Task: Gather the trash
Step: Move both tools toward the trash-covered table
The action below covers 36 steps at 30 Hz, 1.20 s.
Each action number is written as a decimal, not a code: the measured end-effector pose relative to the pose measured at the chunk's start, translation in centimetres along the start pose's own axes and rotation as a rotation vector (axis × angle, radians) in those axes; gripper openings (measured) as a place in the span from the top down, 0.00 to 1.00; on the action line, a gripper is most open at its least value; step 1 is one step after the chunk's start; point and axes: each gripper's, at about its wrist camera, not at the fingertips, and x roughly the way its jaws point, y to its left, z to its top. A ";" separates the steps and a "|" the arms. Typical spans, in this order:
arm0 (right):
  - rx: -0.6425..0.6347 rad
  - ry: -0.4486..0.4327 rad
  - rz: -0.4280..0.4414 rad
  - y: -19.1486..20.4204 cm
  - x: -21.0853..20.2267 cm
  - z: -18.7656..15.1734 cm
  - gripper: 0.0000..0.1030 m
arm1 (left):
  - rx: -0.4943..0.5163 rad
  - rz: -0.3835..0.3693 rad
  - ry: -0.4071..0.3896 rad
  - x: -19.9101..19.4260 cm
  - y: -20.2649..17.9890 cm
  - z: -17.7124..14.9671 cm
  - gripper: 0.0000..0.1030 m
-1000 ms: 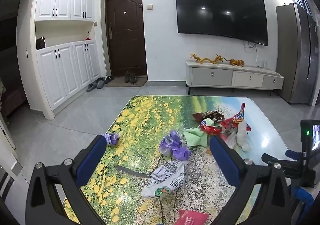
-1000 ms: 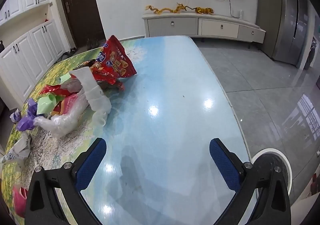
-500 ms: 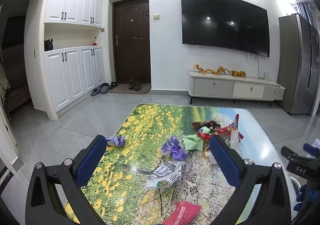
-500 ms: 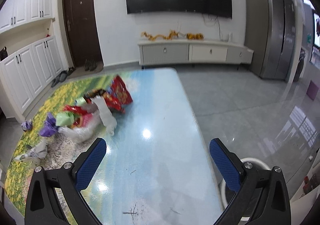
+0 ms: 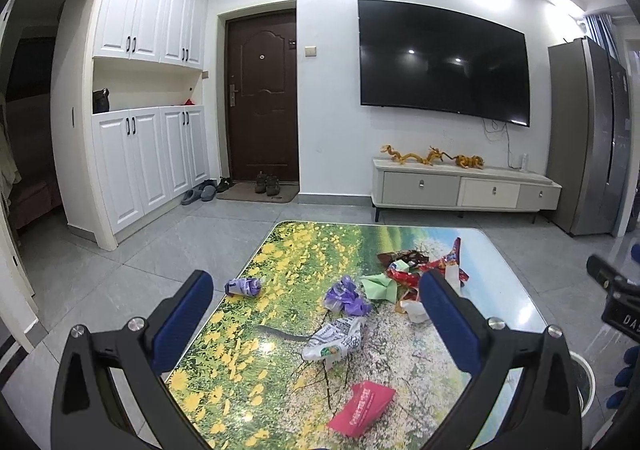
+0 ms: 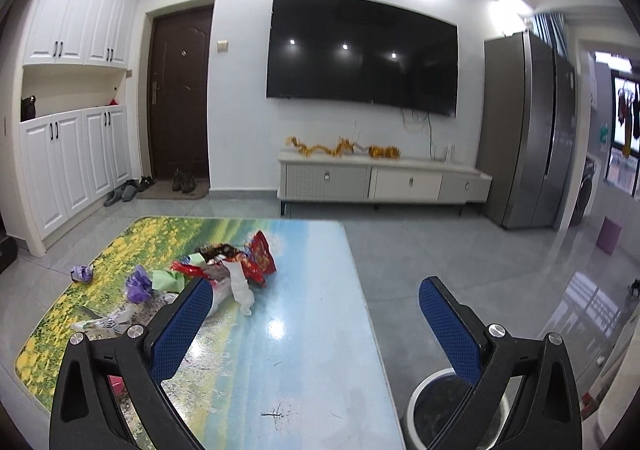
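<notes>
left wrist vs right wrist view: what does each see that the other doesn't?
Only the left wrist view shows the flat pink packet face-on at the table's near edge, and the left tool, open.

Only the right wrist view shows the trash bin clearly, on the floor right of the table, plus the purple stool and the right tool, open.

Both show the printed table, the wrapper pile and the lone purple wad.
</notes>
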 end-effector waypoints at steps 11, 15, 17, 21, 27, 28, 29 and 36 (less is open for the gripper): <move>-0.025 -0.125 0.001 1.3 -4.7 1.4 0.00 | -0.059 -0.009 -0.029 -2.3 2.3 0.9 0.00; -0.014 -0.149 0.002 0.9 -5.5 1.2 0.00 | -0.077 -0.020 -0.027 -2.4 2.9 0.9 0.00; -0.005 -0.158 0.002 0.8 -5.7 1.2 0.00 | -0.088 -0.008 -0.025 -2.4 3.1 1.1 0.00; 0.013 -0.161 0.009 0.1 -5.6 1.3 0.00 | -0.090 0.005 -0.036 -2.3 3.2 1.2 0.00; 0.031 -0.157 0.002 -1.0 -5.0 0.9 0.00 | -0.099 0.011 -0.054 -1.7 3.8 1.4 0.00; 0.033 -0.155 0.000 -0.8 -4.7 1.0 0.00 | -0.103 0.013 -0.069 -1.8 3.8 1.4 0.00; 0.035 -0.157 0.002 -0.8 -4.5 1.1 0.00 | -0.105 0.020 -0.082 -1.8 3.9 1.6 0.00; 0.039 -0.148 0.010 -1.4 -3.5 0.6 0.00 | -0.079 -0.007 -0.037 0.2 4.0 1.8 0.00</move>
